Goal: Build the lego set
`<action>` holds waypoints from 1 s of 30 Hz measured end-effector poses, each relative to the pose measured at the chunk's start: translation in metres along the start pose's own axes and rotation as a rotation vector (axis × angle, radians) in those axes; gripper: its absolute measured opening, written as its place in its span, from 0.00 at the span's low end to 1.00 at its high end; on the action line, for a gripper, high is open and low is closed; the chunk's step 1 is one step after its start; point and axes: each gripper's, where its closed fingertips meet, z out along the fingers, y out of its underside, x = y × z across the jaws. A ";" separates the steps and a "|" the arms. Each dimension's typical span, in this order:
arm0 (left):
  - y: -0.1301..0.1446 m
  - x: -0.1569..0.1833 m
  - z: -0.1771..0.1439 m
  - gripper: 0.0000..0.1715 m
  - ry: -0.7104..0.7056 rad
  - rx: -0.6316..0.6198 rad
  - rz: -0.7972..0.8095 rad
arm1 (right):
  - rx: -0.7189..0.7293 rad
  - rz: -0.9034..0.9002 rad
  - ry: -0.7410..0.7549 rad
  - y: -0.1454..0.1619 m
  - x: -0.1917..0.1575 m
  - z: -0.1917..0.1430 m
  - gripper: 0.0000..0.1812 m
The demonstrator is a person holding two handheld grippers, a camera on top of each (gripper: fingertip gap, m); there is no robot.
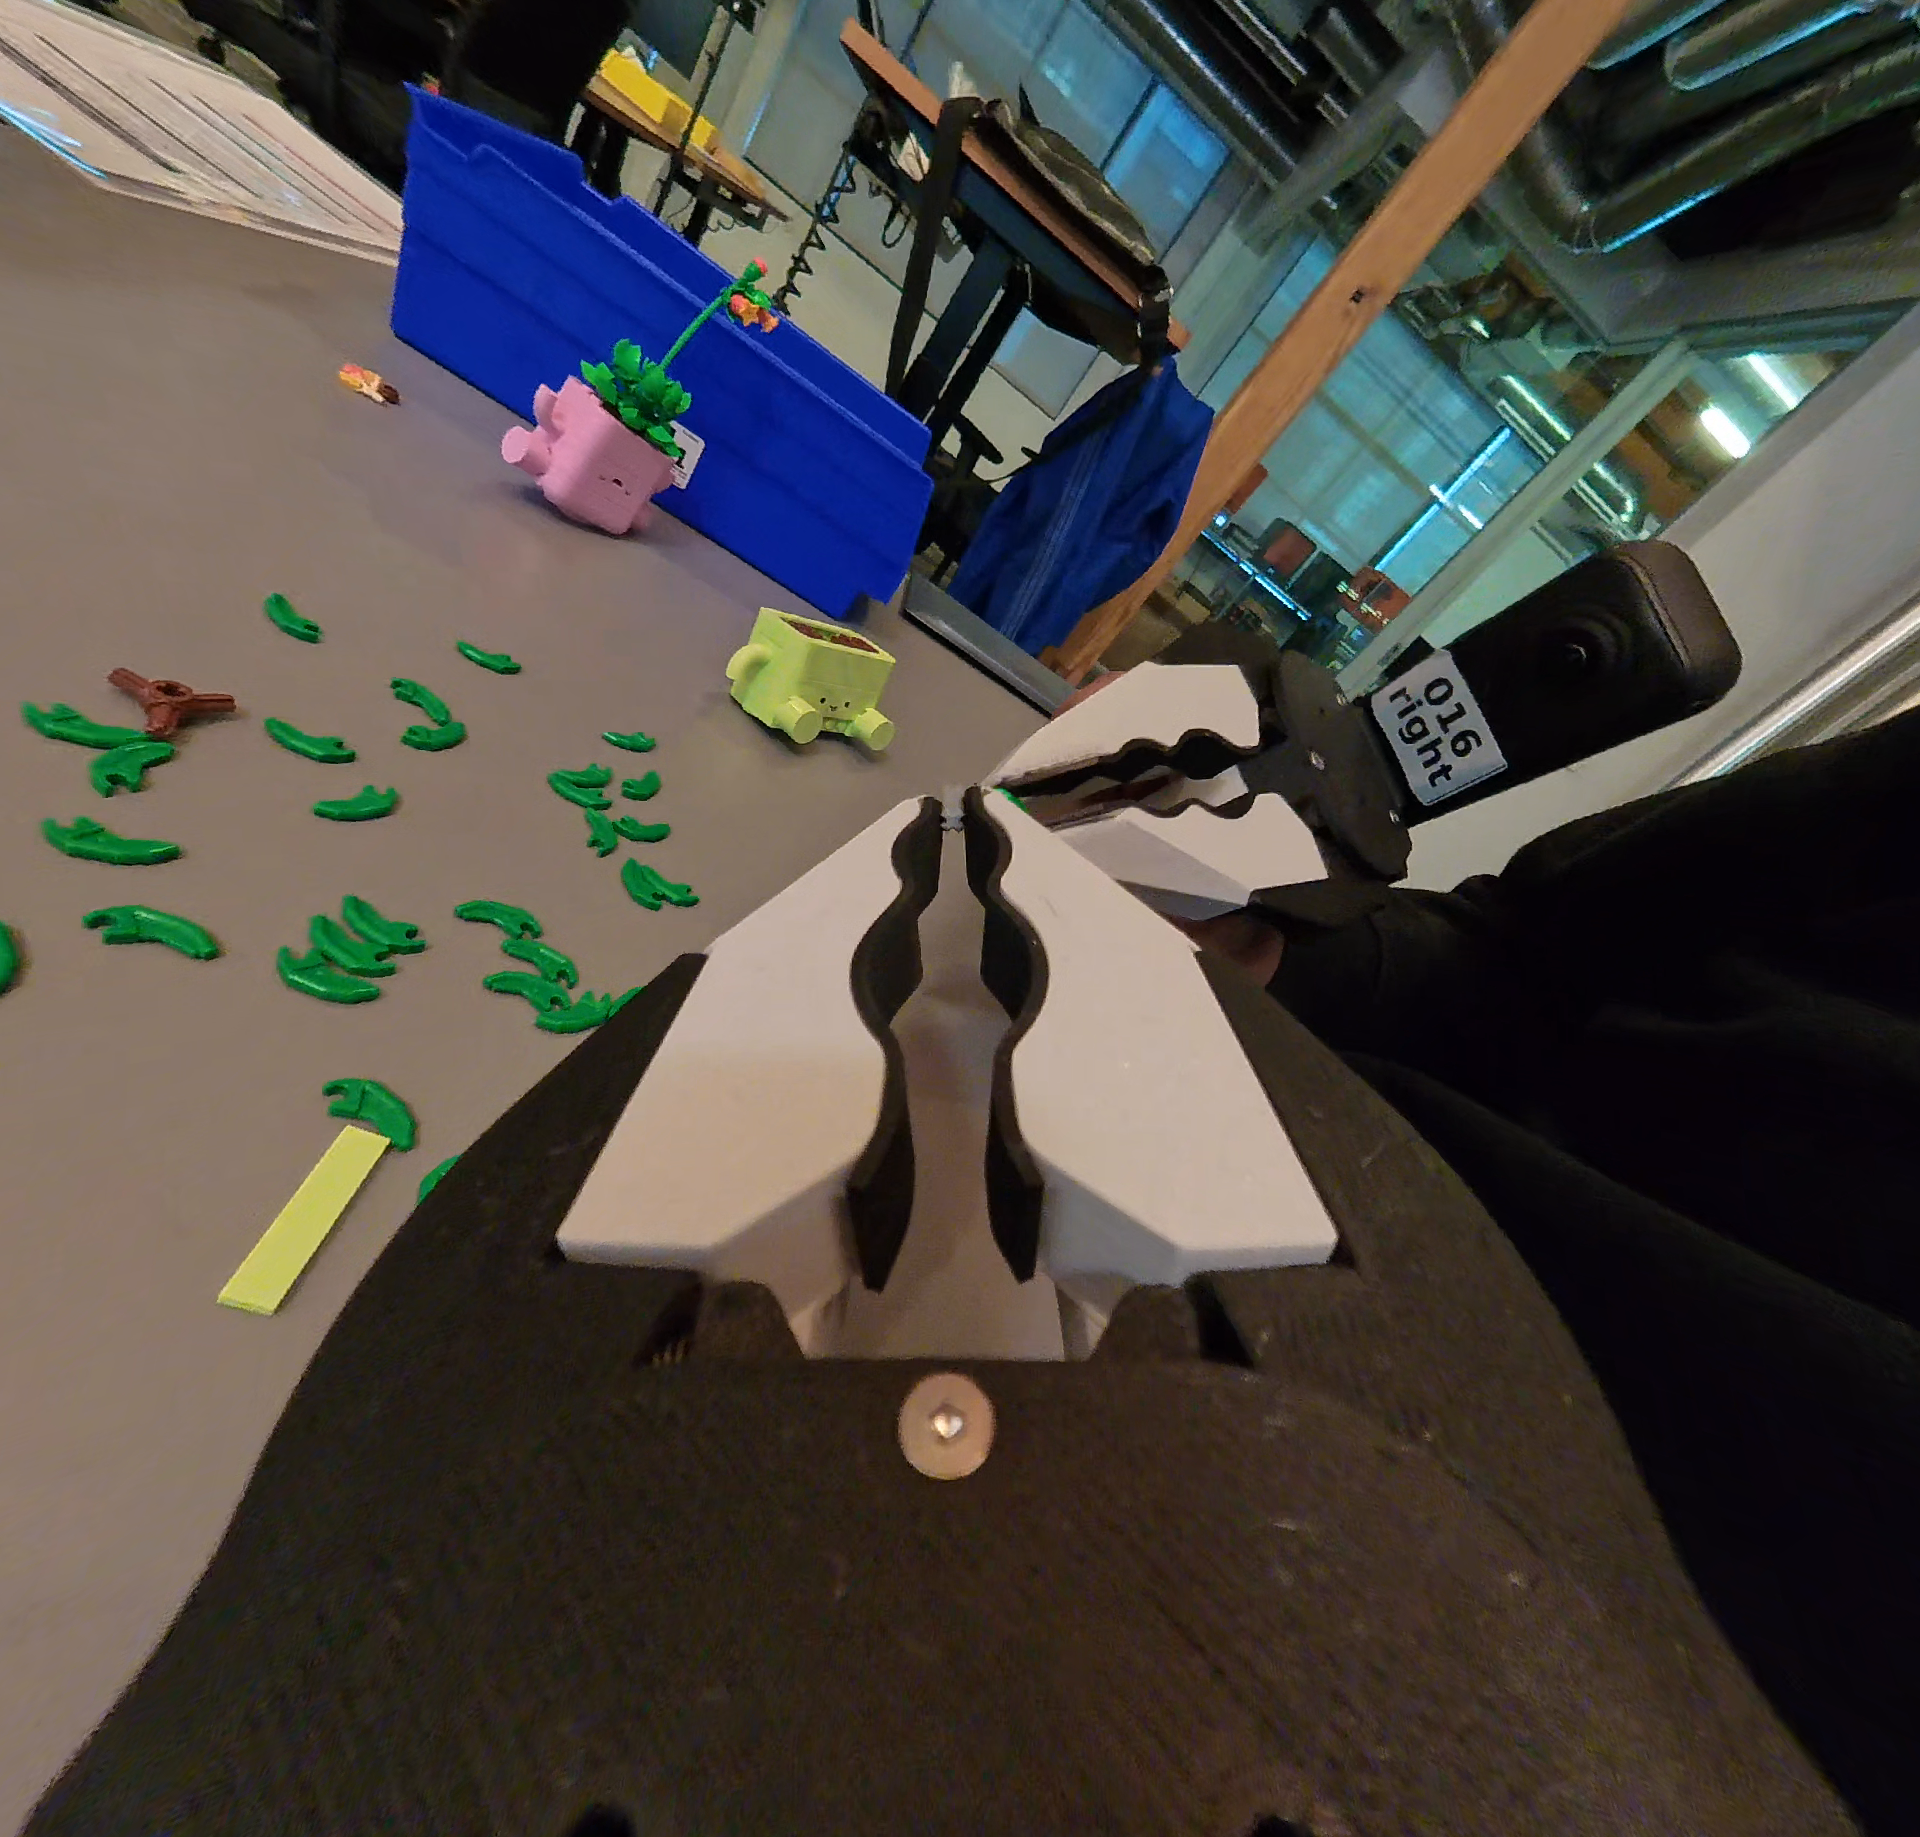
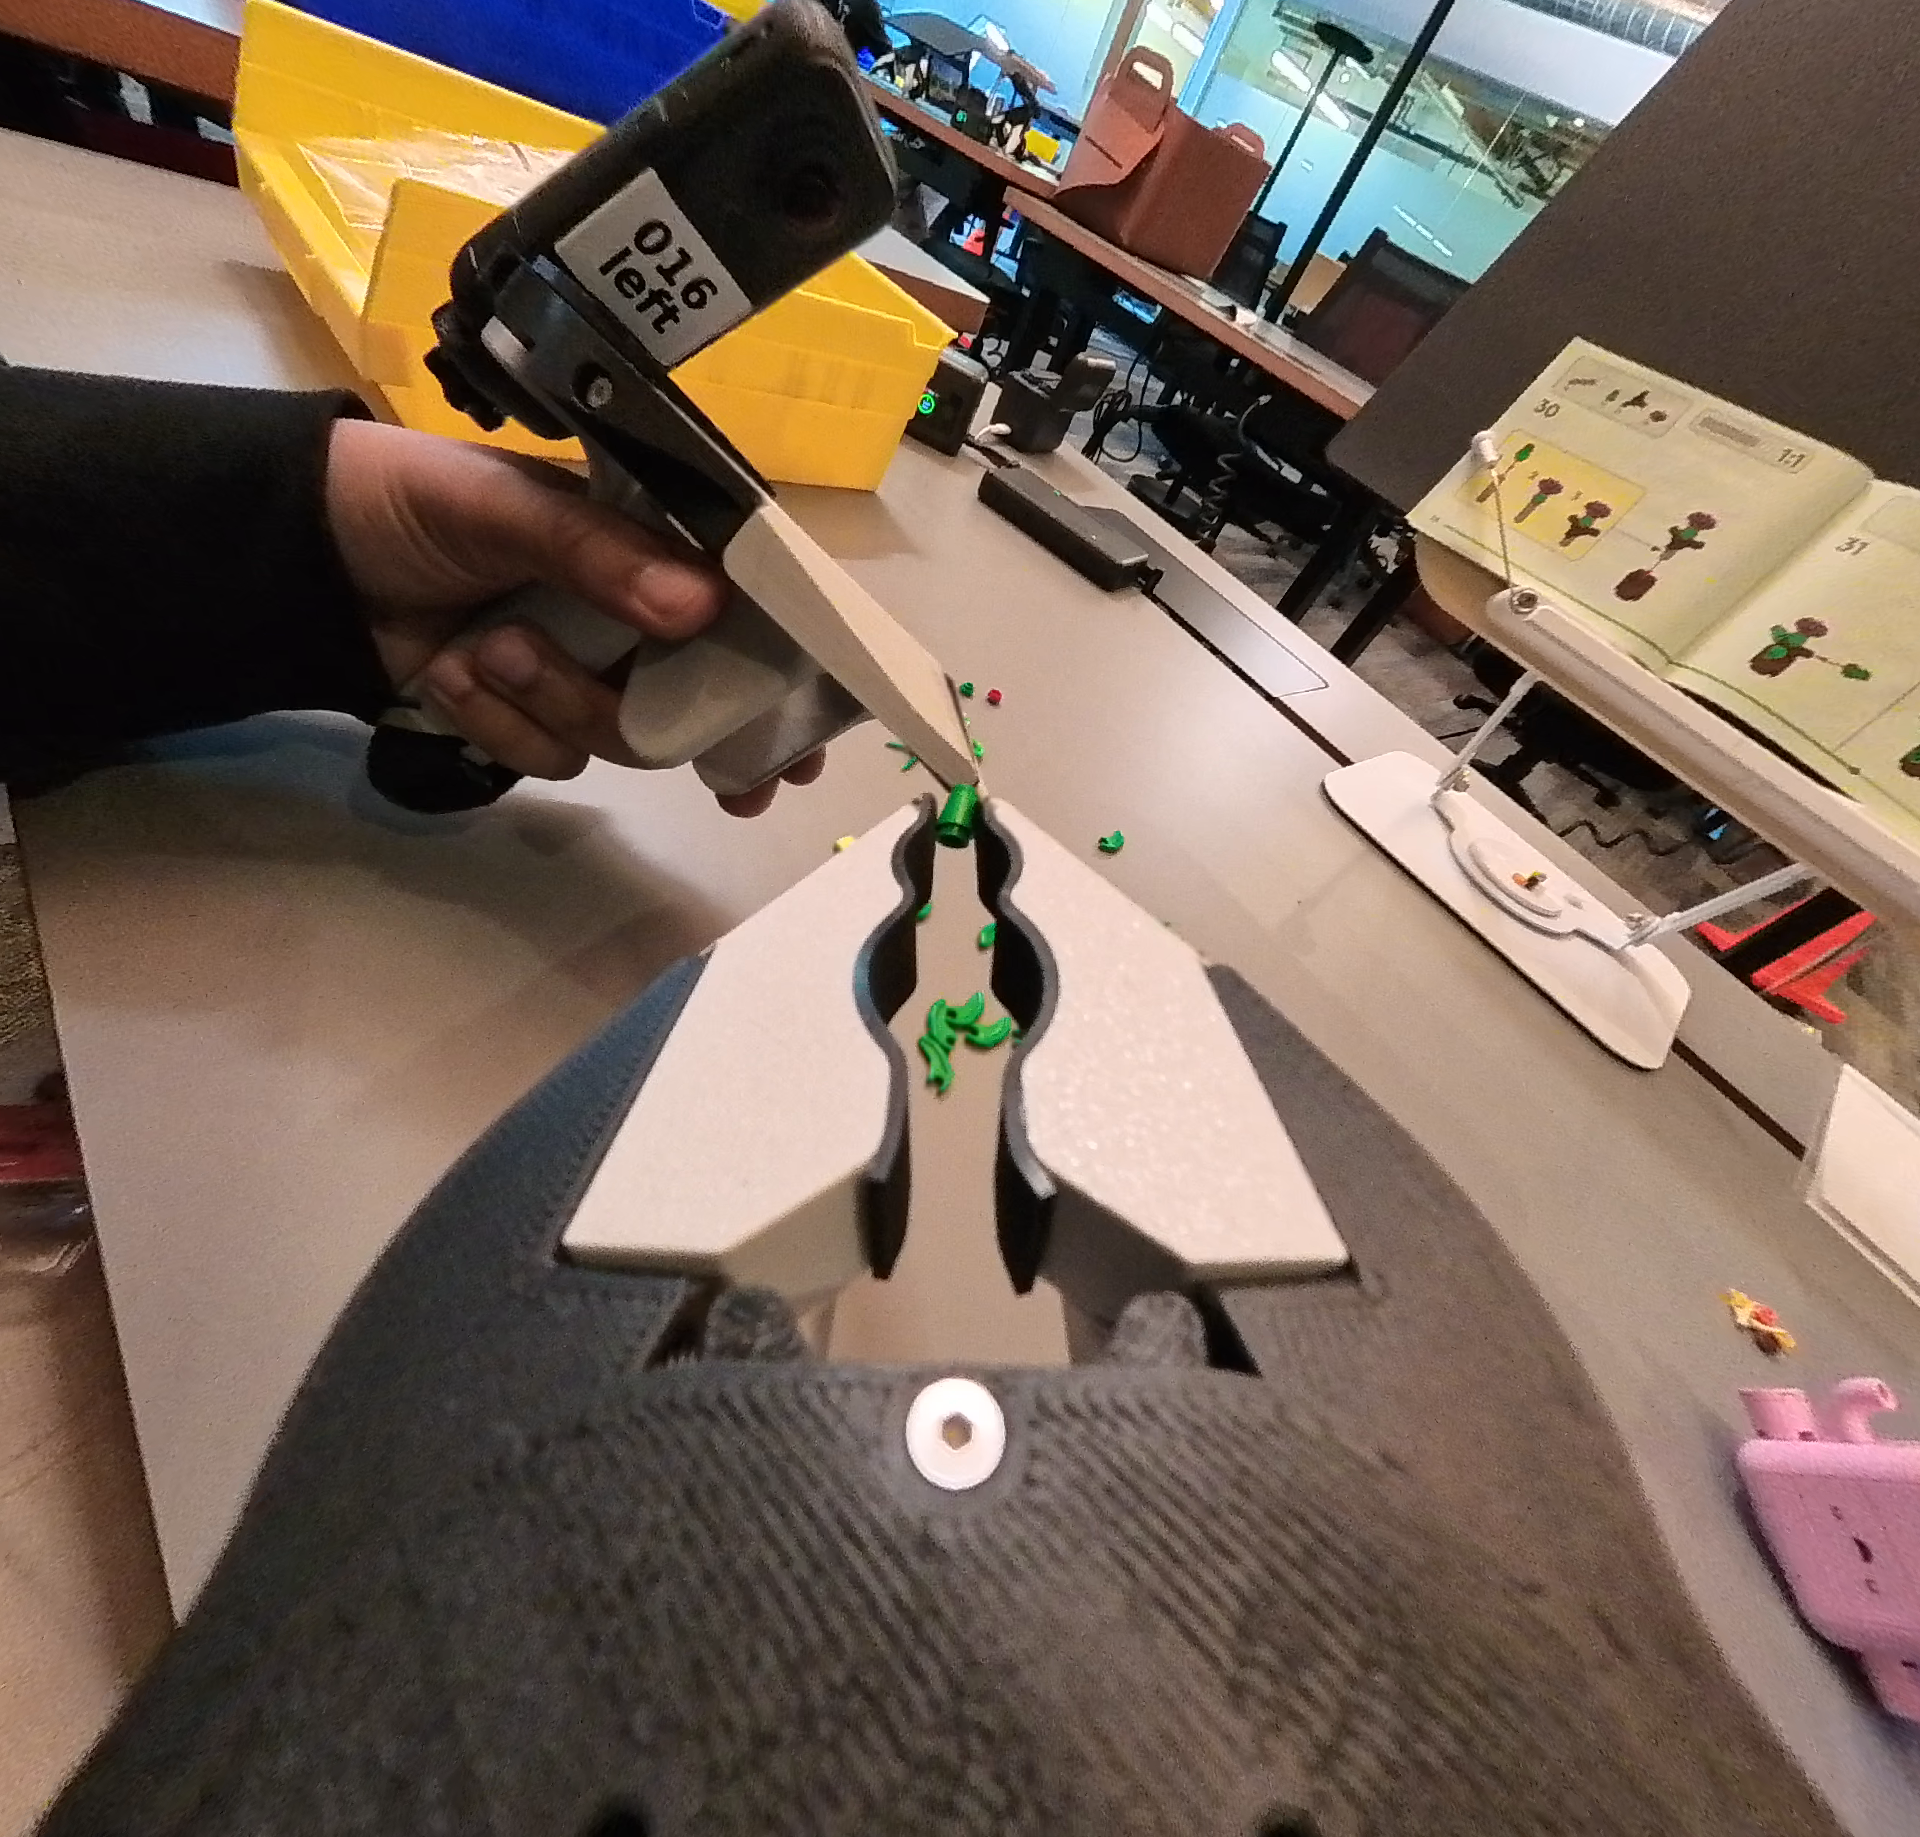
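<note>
Pinching a tiny green stud piece (image 2: 957,815) at my right fingers' (image 2: 954,813) tips above the worktop (image 2: 312,956); left fingers (image 1: 949,819) clamp a small pale part (image 1: 950,817) against it. Light, rigid, slippery: I'd grip its sides squarely.

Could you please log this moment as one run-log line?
right gripper: shut on green piece | left gripper: shut on small pale piece | tips meeting above table

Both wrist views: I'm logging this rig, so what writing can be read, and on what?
I won't copy wording.
Sticker on right gripper: legible.
Sticker on left gripper: legible.
Booklet: page numbers legible.
Bin label: too small.
Sheets: blurred.
</note>
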 end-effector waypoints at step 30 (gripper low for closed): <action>-0.022 -0.019 -0.030 0.00 -0.051 0.154 -0.052 | -0.450 0.297 -0.237 0.088 -0.049 0.006 0.03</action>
